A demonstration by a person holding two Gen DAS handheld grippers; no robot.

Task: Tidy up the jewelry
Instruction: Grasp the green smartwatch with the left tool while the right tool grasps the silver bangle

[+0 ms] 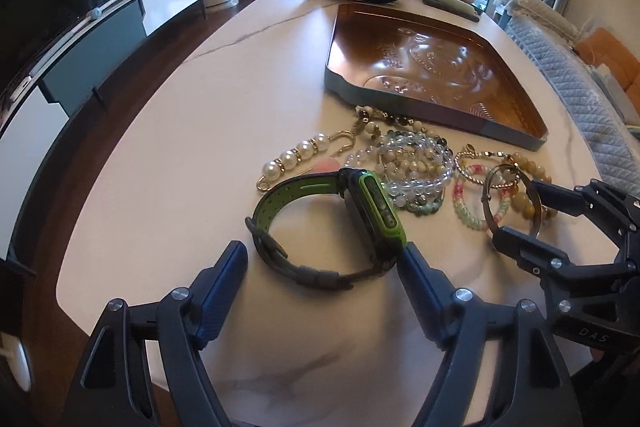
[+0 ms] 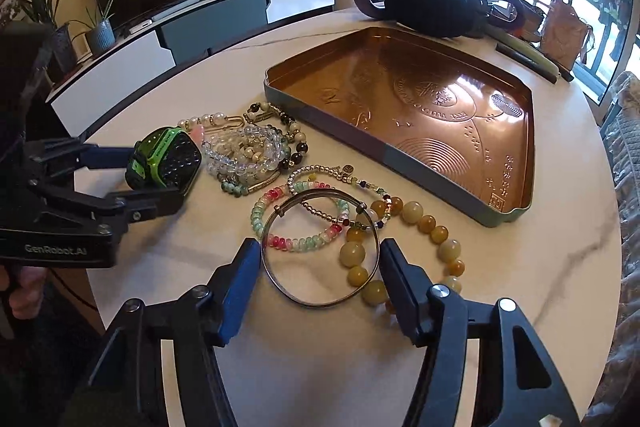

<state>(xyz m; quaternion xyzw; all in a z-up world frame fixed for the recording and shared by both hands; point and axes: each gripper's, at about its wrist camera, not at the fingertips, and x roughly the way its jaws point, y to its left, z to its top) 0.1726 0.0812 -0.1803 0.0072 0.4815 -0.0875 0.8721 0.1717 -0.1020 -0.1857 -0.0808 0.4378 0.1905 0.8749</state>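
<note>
The left tongs (image 1: 322,263) are spread wide around the watch (image 1: 332,223), which lies on its side on the counter (image 1: 180,131); the right pad (image 1: 416,271) touches the watch's green case, while the left pad sits just clear of the strap. From the right wrist view the case sits between both pads, though a firm grip cannot be confirmed.

The right tongs (image 2: 320,267) are also wide open, bracketing the metal bangle (image 2: 320,301), which rests flat on the counter. Both pads look to be at or just beside its rim; contact cannot be told.

The bangle overlaps a pink-green bracelet (image 2: 296,245) and yellow beads (image 2: 424,223), with a thin gold chain (image 2: 320,169) lying across them. Beyond the watch lies a heap of clear and cream bead bracelets (image 2: 248,147) and a pearl pin (image 1: 298,157).

Farther back sits the copper tray (image 2: 400,99), holding no jewelry. Behind it is a black pouch (image 2: 428,7).
</note>
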